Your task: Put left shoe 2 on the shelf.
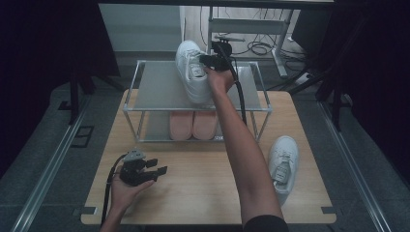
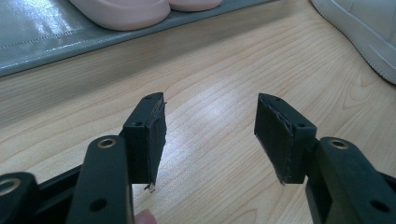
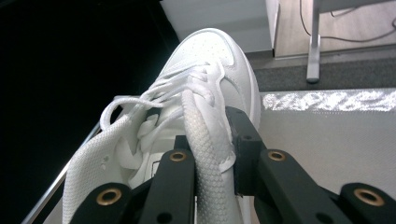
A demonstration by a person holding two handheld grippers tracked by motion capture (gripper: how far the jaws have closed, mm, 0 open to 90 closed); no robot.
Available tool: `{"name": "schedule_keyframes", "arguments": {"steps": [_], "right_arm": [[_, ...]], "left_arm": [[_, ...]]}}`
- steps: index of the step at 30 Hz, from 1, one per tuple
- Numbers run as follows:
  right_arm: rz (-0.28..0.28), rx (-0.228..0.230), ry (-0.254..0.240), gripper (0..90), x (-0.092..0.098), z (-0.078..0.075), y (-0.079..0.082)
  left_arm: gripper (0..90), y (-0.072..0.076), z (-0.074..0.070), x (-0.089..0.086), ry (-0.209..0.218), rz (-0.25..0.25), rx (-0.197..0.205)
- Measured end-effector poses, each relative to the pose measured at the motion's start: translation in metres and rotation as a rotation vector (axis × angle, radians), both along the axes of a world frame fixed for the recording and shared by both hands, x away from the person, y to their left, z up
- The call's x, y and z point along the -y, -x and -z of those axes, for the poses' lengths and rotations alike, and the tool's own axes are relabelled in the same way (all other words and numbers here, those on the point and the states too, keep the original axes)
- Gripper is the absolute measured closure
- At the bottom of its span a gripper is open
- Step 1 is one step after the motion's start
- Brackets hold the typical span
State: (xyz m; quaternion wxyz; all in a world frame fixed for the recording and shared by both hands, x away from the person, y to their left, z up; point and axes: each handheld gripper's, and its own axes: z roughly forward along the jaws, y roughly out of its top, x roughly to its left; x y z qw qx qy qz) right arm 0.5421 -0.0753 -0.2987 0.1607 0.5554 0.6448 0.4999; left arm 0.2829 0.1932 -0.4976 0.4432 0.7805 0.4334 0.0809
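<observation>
A white lace-up sneaker (image 1: 190,72) lies over the top shelf of a metal shoe rack (image 1: 154,89), its toe pointing to the far edge. My right gripper (image 1: 209,62) is shut on it. In the right gripper view the jaws (image 3: 208,135) pinch the shoe's (image 3: 210,56) padded opening edge beside the laces. I cannot tell whether the sole rests on the shelf. My left gripper (image 1: 157,166) sits low over the table's front left, and in its own view it (image 2: 210,130) is open with nothing between the pads.
A second white sneaker (image 1: 283,162) (image 2: 364,32) lies on the wooden table (image 1: 193,193) at the right, by my right forearm. A pair of pink slippers (image 1: 193,124) (image 2: 126,9) sits on the rack's lower shelf. Desk legs and cables stand behind the rack.
</observation>
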Motion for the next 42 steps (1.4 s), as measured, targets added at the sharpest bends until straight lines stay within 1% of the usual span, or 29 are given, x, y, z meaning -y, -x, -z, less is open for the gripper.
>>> {"name": "schedule_keyframes", "arguments": {"steps": [3, 6, 8, 9, 10, 11, 13, 17, 19, 21, 24, 26, 29, 33, 37, 42], "right_arm": [[0.034, -0.021, -0.013, 80.3, -0.002, 0.008, -0.006], [0.049, -0.032, -0.004, 78.6, -0.006, 0.017, -0.01], [0.042, -0.04, 0.001, 74.6, -0.007, 0.023, -0.012], [0.039, -0.037, -0.015, 70.6, -0.005, 0.024, -0.012], [0.026, -0.038, -0.037, 64.6, -0.002, 0.025, -0.013], [0.007, -0.04, -0.055, 60.8, 0.0, 0.025, -0.013], [0.003, -0.025, -0.074, 58.0, 0.005, 0.021, -0.01], [-0.023, 0.023, -0.049, 57.3, 0.015, 0.012, 0.003], [-0.041, 0.045, -0.036, 58.9, 0.02, 0.009, 0.01], [-0.063, 0.079, -0.01, 61.8, 0.026, 0.006, 0.02], [-0.093, 0.104, 0.016, 68.0, 0.035, 0.005, 0.032], [-0.11, 0.12, 0.023, 73.4, 0.042, 0.005, 0.04], [-0.14, 0.126, 0.039, 80.6, 0.05, 0.009, 0.052], [-0.189, 0.125, 0.099, 87.9, 0.054, 0.02, 0.066], [-0.21, 0.116, 0.121, 89.3, 0.054, 0.03, 0.073], [-0.211, 0.112, 0.134, 89.5, 0.053, 0.041, 0.076]], "left_arm": [[44.0, 0.0, 0.0, -0.001, 0.001, -0.005, -0.001], [44.0, -0.001, 0.001, -0.001, -0.002, -0.005, 0.0], [44.0, -0.001, 0.002, 0.0, -0.003, -0.003, -0.004], [43.9, -0.001, 0.002, 0.0, -0.006, -0.002, -0.004], [43.9, -0.001, 0.003, 0.001, -0.007, -0.001, -0.005], [43.9, -0.001, 0.003, 0.001, -0.008, -0.001, -0.008], [43.9, -0.001, 0.003, 0.001, -0.008, 0.001, -0.007], [43.9, 0.0, 0.001, 0.0, -0.009, -0.005, 0.001], [43.9, 0.001, 0.0, 0.0, -0.007, -0.006, 0.004], [43.9, 0.001, -0.002, 0.001, -0.007, -0.005, 0.008], [43.9, 0.002, -0.003, 0.003, -0.009, -0.002, 0.013], [43.9, 0.003, -0.003, 0.003, -0.014, 0.002, 0.015], [43.8, 0.003, -0.003, 0.004, -0.015, 0.003, 0.012], [43.9, 0.003, -0.003, 0.004, -0.016, -0.001, 0.013], [43.8, 0.004, -0.004, 0.004, -0.018, 0.001, 0.014], [43.8, 0.004, -0.004, 0.005, -0.016, 0.001, 0.014]]}}
